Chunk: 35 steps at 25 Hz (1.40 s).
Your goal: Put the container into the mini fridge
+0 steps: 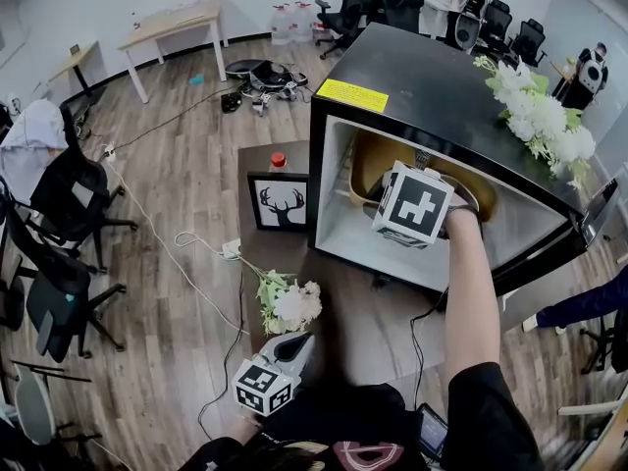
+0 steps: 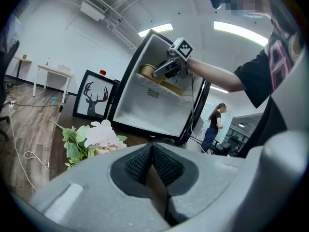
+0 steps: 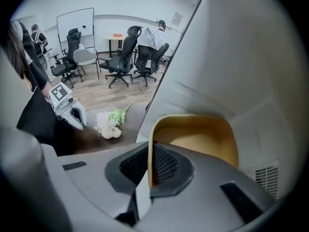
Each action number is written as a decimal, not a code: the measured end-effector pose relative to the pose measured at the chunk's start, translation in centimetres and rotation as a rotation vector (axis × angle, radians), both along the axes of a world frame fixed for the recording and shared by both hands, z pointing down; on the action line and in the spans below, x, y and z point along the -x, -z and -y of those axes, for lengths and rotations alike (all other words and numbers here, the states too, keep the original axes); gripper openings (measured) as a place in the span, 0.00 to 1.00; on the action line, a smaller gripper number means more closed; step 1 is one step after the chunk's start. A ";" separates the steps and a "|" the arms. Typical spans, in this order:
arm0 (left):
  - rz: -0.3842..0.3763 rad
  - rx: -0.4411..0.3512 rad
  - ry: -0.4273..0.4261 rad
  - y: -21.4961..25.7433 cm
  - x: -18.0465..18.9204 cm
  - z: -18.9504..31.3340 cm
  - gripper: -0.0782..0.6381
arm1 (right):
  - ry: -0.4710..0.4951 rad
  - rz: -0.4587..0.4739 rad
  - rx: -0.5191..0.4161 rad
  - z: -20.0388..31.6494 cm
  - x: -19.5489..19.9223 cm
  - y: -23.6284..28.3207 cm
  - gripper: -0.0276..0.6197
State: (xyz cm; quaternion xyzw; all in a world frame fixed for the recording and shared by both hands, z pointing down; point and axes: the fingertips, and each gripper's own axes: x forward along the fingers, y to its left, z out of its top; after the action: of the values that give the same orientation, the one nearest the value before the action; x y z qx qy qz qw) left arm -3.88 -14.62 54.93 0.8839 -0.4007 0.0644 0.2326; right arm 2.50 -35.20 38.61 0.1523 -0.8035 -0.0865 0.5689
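Right gripper [image 3: 148, 164] pinches the container's [image 3: 200, 139] rim inside the mini fridge [image 1: 432, 91]. Left gripper [image 2: 151, 164] hovers pressed together, empty, at the table's [image 1: 353, 307] near edge.

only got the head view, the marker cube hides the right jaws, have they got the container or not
observer: Yes. The right gripper view shows the right gripper shut on the rim of the tan container, the thin wall pinched between its jaws.
operator: and the left jaws
observer: In the left gripper view the left gripper is shut, with nothing between the jaws.
operator: how high in the fridge is it
observer: The left gripper view shows it level with the upper shelf of the mini fridge; whether it rests there I cannot tell.
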 end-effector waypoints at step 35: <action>-0.055 0.048 -0.005 -0.9 -0.3 0.6 0.12 | -0.014 0.241 -0.149 2.4 1.9 3.3 0.37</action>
State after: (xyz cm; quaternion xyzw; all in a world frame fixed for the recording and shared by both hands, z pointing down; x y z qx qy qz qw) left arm -3.56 -15.20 55.83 0.8805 -0.3902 0.0501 0.2645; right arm 0.56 -37.62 35.36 0.2089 -0.8564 -0.1231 0.4558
